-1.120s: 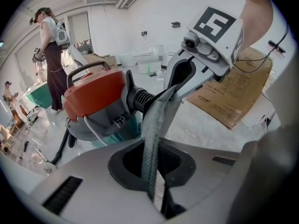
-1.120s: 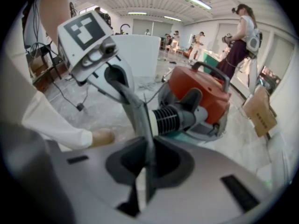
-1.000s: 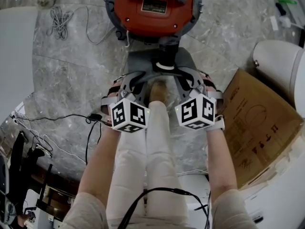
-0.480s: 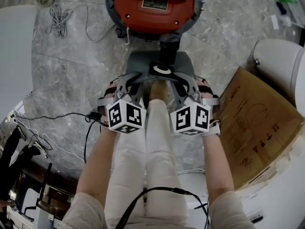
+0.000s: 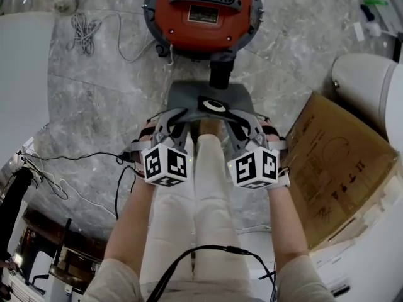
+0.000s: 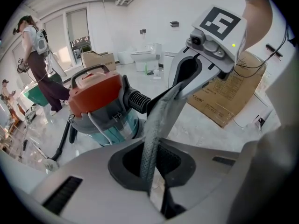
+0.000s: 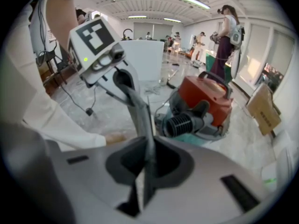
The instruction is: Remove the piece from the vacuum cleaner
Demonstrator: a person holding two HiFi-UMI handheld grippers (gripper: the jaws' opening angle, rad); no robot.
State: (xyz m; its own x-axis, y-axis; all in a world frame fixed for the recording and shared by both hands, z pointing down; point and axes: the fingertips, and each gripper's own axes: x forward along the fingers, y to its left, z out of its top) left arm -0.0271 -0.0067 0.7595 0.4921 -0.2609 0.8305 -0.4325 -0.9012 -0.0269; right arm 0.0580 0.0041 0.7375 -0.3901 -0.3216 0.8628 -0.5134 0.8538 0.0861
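A grey marbled floor (image 5: pixel 94 106) fills the head view, in a large bright hall. Nearest, the person's white-trousered legs (image 5: pixel 201 194) are seen, with a black cable looped over them. Just beyond the knees, the left gripper (image 5: pixel 178 117) and the right gripper (image 5: pixel 239 117) are each clamped on an opposite edge of the grey piece (image 5: pixel 189 96). In both gripper views its thin sheet is pinched edge-on between nearly closed jaws.

The piece is held just in front of the black ribbed inlet (image 5: pixel 221 74) of the orange-topped vacuum cleaner (image 5: pixel 201 11). Whether piece and inlet touch cannot be made out. A flattened cardboard box (image 5: pixel 340 162) lies to the right, cut off by the frame edge, and thin black cables (image 5: pixel 75 159) trail to the left. Farther off, a coiled white cable (image 5: pixel 82 30) lies on the floor. A white rounded fixture (image 5: pixel 368 87) is only partly shown. A standing person (image 6: pixel 39 69) is seen distantly.
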